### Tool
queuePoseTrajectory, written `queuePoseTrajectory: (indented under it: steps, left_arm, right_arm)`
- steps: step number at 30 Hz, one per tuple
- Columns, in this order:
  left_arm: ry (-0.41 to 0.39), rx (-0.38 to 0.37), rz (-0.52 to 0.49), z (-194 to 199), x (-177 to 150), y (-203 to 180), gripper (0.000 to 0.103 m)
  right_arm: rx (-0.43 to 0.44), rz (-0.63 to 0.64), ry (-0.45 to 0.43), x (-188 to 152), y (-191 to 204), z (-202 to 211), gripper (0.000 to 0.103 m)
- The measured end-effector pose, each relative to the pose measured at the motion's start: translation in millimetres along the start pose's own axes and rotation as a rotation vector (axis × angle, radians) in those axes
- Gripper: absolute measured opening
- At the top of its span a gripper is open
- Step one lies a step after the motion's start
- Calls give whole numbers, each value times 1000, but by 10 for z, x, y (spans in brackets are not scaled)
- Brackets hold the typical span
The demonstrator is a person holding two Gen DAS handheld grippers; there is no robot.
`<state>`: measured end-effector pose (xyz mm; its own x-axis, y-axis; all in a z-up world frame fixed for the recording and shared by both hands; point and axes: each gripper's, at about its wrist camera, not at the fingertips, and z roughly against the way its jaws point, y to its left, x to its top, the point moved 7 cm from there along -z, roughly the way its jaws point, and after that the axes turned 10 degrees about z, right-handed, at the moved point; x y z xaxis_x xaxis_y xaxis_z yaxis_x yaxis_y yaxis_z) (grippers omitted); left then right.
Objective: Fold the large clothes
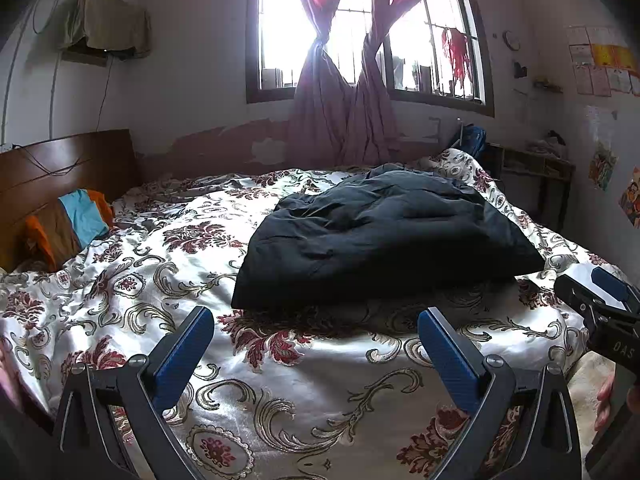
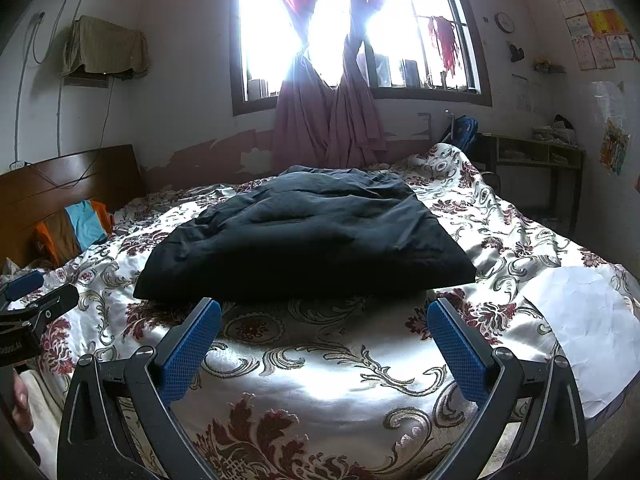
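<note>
Each gripper, left gripper [image 1: 316,312] and right gripper [image 2: 324,304], has black angular arms, silver screws and blue textured finger pads [image 2: 188,354]. White lettering marks the right gripper's black body. Bare skin shows beside it.

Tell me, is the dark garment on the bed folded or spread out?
Folded: the dark navy fabric garment lies as a compact, thick rectangle with straight edges.

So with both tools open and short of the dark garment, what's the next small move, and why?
Probably ease both forward to its near edge: the left tool and right tool are open and empty above the floral bedspread, while the dark garment lies untouched ahead.
</note>
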<state>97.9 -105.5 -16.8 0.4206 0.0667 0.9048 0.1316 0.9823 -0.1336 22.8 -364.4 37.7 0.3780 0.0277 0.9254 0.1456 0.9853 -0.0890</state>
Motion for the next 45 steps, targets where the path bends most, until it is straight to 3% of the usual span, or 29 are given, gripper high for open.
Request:
queuePoseTrajectory:
  steps: [45]
  left_arm:
    - [-3, -14, 33, 66, 9, 31, 103]
  right_arm:
    - [-1, -5, 6, 12, 21, 27, 102]
